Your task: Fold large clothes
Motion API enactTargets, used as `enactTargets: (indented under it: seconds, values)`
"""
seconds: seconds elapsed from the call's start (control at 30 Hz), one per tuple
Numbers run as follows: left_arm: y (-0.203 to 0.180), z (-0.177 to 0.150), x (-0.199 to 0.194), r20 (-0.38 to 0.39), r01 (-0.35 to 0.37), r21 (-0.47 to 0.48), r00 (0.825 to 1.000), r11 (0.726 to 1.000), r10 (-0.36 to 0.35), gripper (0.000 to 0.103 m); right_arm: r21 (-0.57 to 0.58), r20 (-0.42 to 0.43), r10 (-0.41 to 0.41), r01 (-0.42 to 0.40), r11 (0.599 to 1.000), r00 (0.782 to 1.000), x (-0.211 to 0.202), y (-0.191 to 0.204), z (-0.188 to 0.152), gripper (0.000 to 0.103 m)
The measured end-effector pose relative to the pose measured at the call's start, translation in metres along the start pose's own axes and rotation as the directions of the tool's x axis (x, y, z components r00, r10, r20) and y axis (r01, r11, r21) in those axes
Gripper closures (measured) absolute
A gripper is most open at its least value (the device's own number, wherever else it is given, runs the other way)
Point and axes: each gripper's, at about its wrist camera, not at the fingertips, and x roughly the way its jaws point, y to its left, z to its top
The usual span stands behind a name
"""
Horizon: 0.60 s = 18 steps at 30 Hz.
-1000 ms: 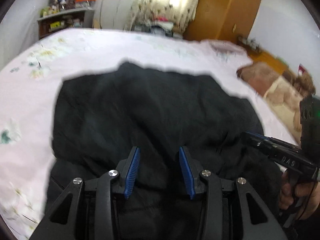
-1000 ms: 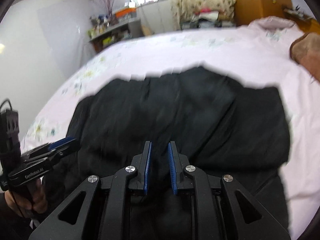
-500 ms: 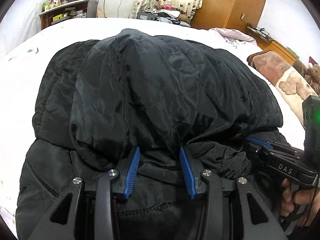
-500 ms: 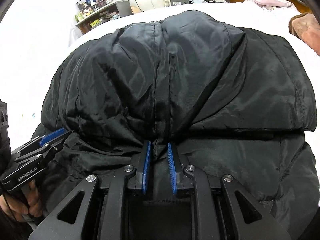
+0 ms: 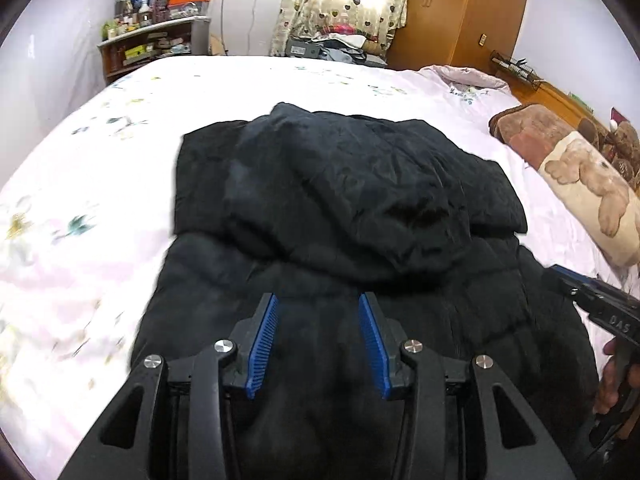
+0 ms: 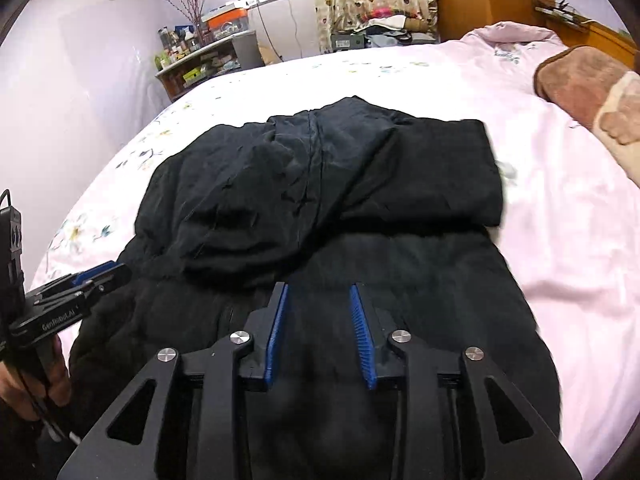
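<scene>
A large black padded jacket (image 5: 360,208) lies on the bed, its far part folded back toward me over the near part; it also shows in the right wrist view (image 6: 320,200). My left gripper (image 5: 319,320) is open and empty, held just above the near part of the jacket. My right gripper (image 6: 320,312) is open and empty, also above the near part. The right gripper shows at the right edge of the left wrist view (image 5: 600,308). The left gripper shows at the left edge of the right wrist view (image 6: 80,284).
The bed has a pale pink floral sheet (image 5: 100,208). A brown and cream bear-print blanket (image 5: 580,176) lies along the right side. A cluttered shelf (image 5: 152,44), curtains and a wooden wardrobe (image 5: 460,12) stand beyond the bed.
Both grippers have let go of the jacket's folded edge and pulled back and up. The right gripper's jaws have opened wide. The folded part now rests on the near part.
</scene>
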Motion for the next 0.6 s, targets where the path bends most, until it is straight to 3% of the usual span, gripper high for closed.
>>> enactTargets:
  seconds: [0.3,0.4,0.6]
  values:
    - [0.008,-0.042,-0.063,0.002,-0.022,-0.017,1.000,1.000,0.022,0.056,0.010,-0.010,-0.025,0.025,1.000,1.000,-0.060,0.003,-0.053,0.069]
    - [0.007,-0.056,-0.080,0.010,-0.022,-0.016,1.000,1.000,0.022,0.056,0.010,-0.009,-0.022,0.022,1.000,1.000,-0.072,0.008,-0.064,0.063]
    - [0.003,-0.075,-0.107,0.029,-0.024,0.004,0.999,1.000,0.024,0.054,0.005,-0.001,-0.010,0.010,1.000,1.000,-0.096,0.020,-0.085,0.063]
